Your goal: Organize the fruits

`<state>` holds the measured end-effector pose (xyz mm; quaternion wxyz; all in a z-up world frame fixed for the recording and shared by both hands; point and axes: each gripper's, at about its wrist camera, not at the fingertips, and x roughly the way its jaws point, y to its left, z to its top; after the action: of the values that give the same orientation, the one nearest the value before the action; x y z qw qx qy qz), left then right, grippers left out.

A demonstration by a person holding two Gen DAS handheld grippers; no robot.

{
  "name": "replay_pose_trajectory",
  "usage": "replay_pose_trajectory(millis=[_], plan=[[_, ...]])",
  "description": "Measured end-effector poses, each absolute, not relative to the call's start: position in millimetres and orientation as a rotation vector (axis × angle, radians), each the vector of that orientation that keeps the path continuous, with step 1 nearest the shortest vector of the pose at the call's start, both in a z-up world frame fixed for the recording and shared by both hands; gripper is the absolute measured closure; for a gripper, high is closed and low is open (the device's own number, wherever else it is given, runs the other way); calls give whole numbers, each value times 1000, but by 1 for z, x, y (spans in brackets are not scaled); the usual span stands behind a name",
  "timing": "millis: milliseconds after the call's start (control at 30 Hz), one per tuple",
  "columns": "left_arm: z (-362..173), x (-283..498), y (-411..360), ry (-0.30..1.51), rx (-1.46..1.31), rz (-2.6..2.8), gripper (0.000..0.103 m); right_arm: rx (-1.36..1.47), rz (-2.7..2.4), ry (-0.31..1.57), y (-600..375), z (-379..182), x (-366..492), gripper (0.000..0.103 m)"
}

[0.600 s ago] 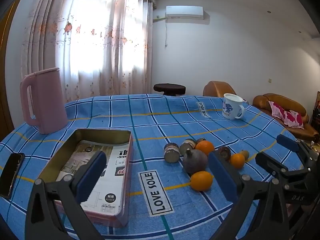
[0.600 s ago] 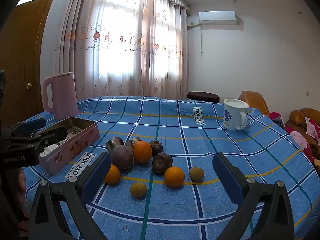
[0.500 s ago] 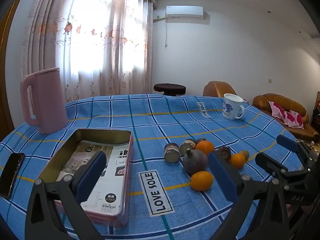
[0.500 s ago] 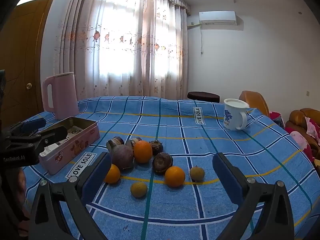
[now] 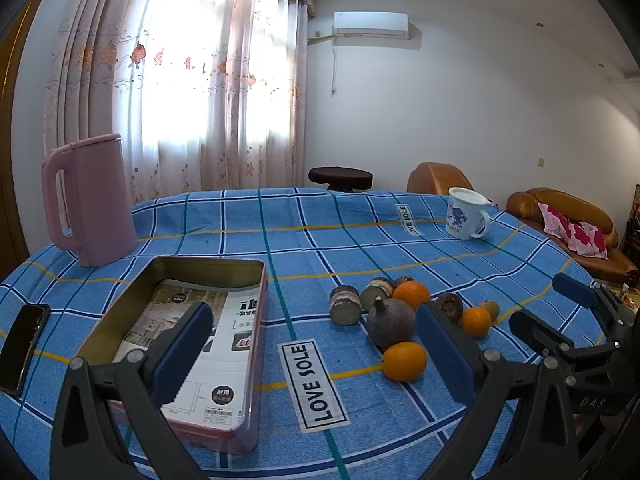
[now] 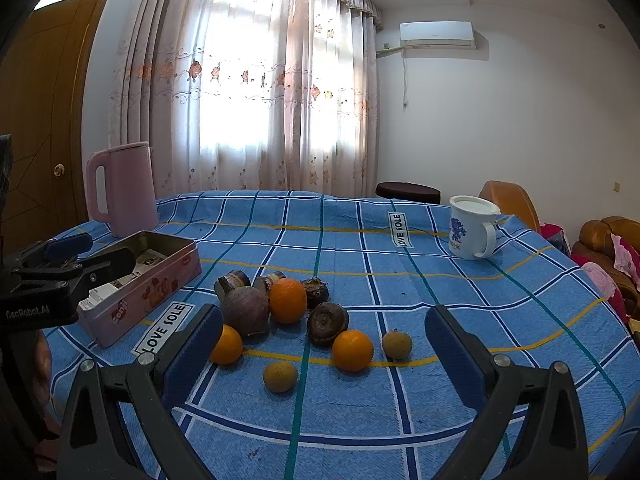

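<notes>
The fruit lies in a loose cluster on the blue checked tablecloth (image 6: 460, 280), to the right of the pink tin (image 5: 224, 360) and well apart from it. The tin is a long rectangle, open at the top, its long axis running away from the left gripper (image 5: 312, 356) toward the pink kettle (image 5: 94, 200); printed paper lies inside, its writing too small to read. In the right wrist view the tin's side carries a flower pattern and a short word I cannot make out.

A purple round fruit (image 6: 245, 310) sits with its stem end tipped toward the near edge, touching a large orange (image 6: 288, 300). Two smaller oranges (image 6: 352, 350) and two dull yellow fruits (image 6: 280, 376) lie nearest the right gripper (image 6: 324, 356).

Both grippers hang spread wide, holding nothing (the left one's body reads "GenRobot.AI"). The cloth's white labels (image 5: 314, 386) read "LOVE SOLE". A white mug (image 6: 472, 228) with a blue print stands at the far right.
</notes>
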<state>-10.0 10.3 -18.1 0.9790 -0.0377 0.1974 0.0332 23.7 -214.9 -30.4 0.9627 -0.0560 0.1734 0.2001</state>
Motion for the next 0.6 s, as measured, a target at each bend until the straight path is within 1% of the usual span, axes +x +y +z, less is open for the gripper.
replay_pose_trajectory(millis=[600], plan=[[-23,-10,10,409,-72,65,0,-145,386,370,-213,-40,30,1]])
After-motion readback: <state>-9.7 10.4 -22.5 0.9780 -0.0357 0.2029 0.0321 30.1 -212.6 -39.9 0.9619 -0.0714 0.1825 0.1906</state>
